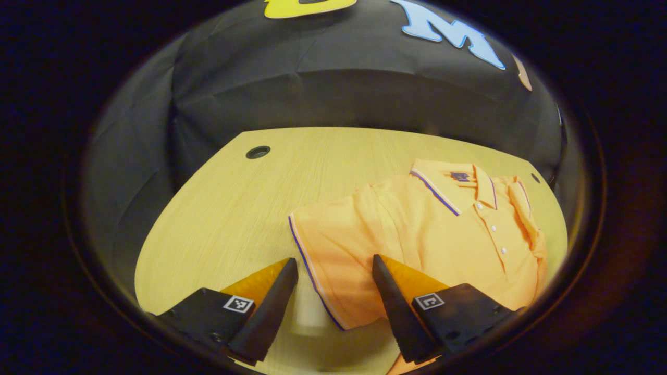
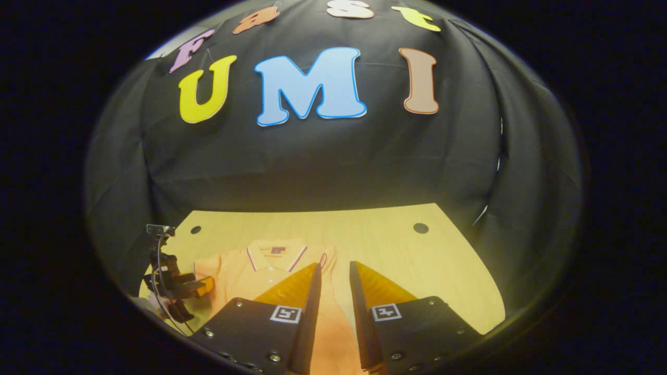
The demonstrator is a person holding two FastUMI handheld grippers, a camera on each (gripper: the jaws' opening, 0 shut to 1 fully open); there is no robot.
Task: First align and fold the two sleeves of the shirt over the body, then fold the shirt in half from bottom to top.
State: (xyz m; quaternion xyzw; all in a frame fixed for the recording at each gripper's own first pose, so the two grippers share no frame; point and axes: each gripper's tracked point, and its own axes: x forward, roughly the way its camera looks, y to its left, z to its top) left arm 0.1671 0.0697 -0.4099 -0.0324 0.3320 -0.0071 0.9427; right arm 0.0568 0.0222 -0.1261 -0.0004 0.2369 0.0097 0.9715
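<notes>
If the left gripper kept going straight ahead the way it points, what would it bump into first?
Most likely the orange shirt: its near sleeve lies between the left gripper's open jaws, just ahead. Depth is hard to judge.

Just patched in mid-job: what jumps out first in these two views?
The orange polo shirt with purple-trimmed collar lies flat on the pale wooden table. The left gripper hangs open over the striped cuff of one sleeve. The right gripper is poised open above the shirt's other side.
</notes>
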